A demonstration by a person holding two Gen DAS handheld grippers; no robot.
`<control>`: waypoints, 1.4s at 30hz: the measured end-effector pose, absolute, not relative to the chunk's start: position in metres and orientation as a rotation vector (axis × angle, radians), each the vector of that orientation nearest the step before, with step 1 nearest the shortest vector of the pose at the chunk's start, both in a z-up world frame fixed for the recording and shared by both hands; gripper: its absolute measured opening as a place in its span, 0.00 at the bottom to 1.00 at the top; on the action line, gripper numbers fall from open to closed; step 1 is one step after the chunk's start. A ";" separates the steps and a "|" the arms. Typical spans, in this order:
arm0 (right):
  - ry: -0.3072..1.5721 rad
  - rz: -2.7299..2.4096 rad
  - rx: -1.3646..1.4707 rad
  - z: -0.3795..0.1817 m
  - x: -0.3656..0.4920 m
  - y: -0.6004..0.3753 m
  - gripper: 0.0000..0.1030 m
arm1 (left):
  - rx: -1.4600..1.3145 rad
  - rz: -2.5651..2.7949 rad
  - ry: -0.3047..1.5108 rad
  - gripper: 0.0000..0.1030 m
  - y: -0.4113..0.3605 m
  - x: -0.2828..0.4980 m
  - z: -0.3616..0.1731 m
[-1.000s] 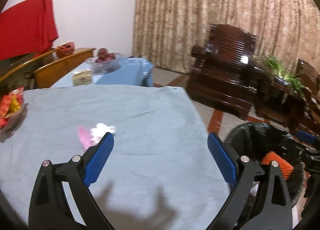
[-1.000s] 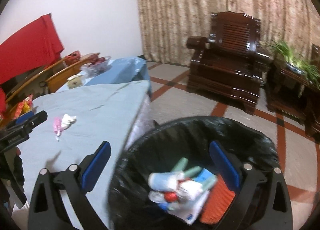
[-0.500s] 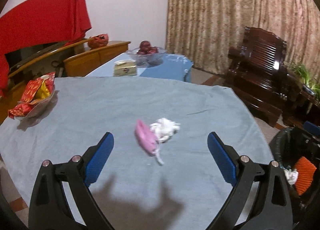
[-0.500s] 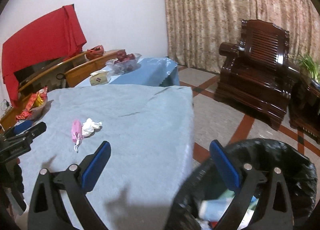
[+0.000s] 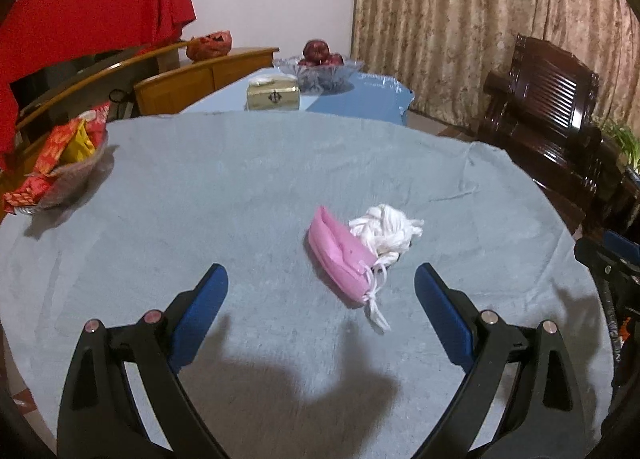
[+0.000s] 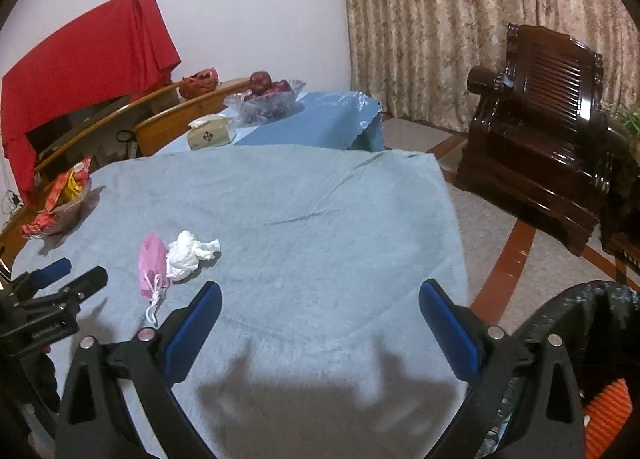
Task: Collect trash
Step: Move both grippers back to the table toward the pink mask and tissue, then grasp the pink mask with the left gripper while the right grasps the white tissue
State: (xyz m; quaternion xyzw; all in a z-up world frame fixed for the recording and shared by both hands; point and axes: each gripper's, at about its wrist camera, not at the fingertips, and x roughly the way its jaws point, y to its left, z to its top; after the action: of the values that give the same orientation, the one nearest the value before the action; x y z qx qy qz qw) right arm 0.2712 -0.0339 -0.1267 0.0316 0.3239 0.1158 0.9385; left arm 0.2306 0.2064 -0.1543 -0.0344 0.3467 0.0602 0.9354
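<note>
A pink face mask (image 5: 340,259) with white loops lies on the grey-blue tablecloth (image 5: 240,187), touching a crumpled white tissue (image 5: 386,233). My left gripper (image 5: 320,299) is open and empty, just short of the mask, which lies ahead between its fingers. The mask (image 6: 151,265) and tissue (image 6: 188,255) also show at the left of the right wrist view. My right gripper (image 6: 320,317) is open and empty over the table's near right part. The black-lined trash bin (image 6: 592,339) stands on the floor at the lower right.
A bowl of red snack packets (image 5: 60,163) sits at the table's left edge. A tissue box (image 5: 273,93) and a fruit bowl (image 5: 320,67) stand on the blue table behind. A dark wooden armchair (image 6: 544,131) stands to the right.
Both grippers have swung left, away from the bin and over the table. The left gripper has closed in on the mask and tissue. Both stay open.
</note>
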 end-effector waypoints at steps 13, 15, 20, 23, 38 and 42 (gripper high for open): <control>0.697 0.231 0.053 -0.147 0.296 -0.026 0.94 | -0.115 0.101 0.803 0.71 0.206 0.264 -0.196; 0.703 0.233 0.050 -0.149 0.299 -0.024 0.94 | -0.123 0.088 0.821 0.61 0.207 0.267 -0.201; 0.713 0.247 0.044 -0.154 0.304 -0.015 0.94 | -0.171 0.067 0.869 0.29 0.215 0.271 -0.215; 0.717 0.260 0.038 -0.155 0.306 -0.008 0.94 | -0.210 0.058 0.864 0.09 0.223 0.269 -0.215; 0.716 0.402 0.008 -0.158 0.328 0.075 0.93 | -0.182 0.175 0.797 0.06 0.274 0.248 -0.195; 0.728 0.429 -0.009 -0.164 0.337 0.100 0.92 | -0.182 0.210 0.797 0.06 0.291 0.249 -0.198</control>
State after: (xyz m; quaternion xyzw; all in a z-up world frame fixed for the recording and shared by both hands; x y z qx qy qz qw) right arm 0.3369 0.1002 -0.1640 -0.0041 0.3531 0.2081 0.9121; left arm 0.2492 0.2912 -0.1981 -0.0882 0.3869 0.1021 0.9122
